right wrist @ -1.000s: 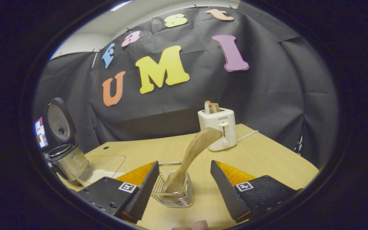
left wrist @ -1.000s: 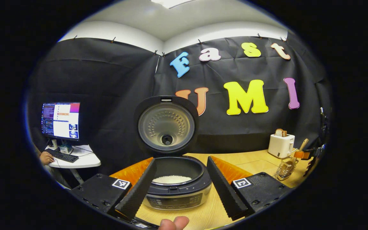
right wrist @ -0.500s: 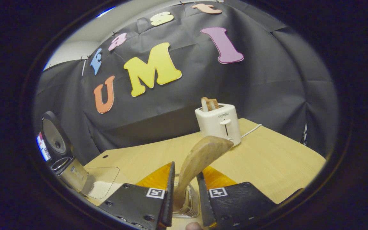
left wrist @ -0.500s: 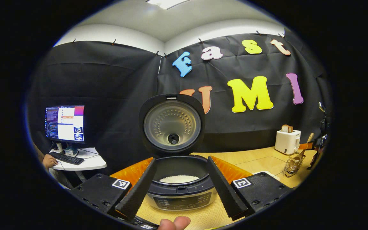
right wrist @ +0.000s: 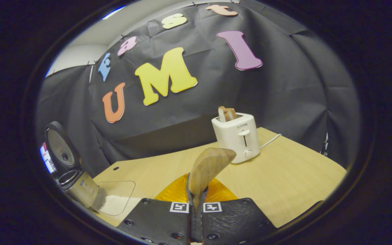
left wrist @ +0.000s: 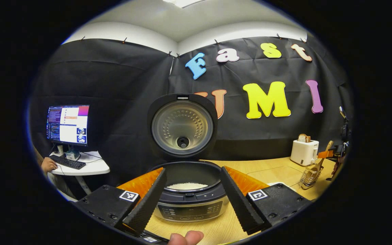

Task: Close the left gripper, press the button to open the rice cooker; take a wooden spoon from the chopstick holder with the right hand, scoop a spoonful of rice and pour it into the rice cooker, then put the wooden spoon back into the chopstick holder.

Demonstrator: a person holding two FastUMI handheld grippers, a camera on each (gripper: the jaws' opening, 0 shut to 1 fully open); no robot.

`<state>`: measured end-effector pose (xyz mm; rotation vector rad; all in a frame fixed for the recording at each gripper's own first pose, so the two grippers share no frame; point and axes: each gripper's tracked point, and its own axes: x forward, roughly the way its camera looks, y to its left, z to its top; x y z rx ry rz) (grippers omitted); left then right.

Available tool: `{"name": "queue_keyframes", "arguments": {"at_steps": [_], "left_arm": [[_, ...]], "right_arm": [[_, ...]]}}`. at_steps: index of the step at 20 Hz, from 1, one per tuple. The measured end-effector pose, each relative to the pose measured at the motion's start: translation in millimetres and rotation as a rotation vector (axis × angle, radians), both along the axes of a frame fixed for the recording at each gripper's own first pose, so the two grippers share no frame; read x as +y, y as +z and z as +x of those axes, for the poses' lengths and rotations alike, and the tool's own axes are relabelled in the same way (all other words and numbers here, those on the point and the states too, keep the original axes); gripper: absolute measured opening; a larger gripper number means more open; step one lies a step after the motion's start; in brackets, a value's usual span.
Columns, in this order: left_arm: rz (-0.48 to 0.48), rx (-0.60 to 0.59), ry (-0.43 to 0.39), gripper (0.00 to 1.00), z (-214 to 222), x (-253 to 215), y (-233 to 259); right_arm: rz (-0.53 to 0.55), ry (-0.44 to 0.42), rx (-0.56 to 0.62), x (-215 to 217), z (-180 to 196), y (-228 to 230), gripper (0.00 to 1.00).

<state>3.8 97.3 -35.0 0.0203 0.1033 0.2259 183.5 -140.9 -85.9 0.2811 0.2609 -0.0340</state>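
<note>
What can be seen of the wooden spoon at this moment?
The wooden spoon looks like pale, smooth-grained wood. Its broad rounded end rises upright, tilted slightly right, in the right gripper view. The right hand-held gripper is shut on the narrower part below it, both fingers pressing its sides. The lower part is hidden. The toaster stands behind it, apart.

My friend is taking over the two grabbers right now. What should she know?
Left hand-held gripper: open, empty, facing the rice cooker.
Right hand-held gripper: shut on the wooden spoon, bowl end sticking up.
Things: cooker lid is up and there is rice in the pot. The chopstick holder stands on the table near the toaster. A clear container with rice sits beside the cooker.
Done: lid opened, spoon gripped.
Left: lift the spoon out, scoop rice, pour it into the cooker, put the spoon back in the holder.
</note>
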Motion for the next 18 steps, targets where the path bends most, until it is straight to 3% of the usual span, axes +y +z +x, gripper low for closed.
{"name": "queue_keyframes", "arguments": {"at_steps": [7,12,15,18], "left_arm": [[-0.016,-0.021,-0.031,1.0,6,0,0],[-0.032,-0.018,-0.065,1.0,10,3,4],[-0.035,-0.024,-0.058,1.0,7,12,9],[-0.037,-0.014,-0.059,1.0,2,19,11]], "right_arm": [[-0.098,-0.002,-0.127,18,-8,72,0.0],[-0.129,0.135,-0.206,101,-15,121,0.0],[-0.133,0.241,-0.183,158,-7,118,0.0],[-0.174,0.294,-0.086,191,4,77,0.0]]}}
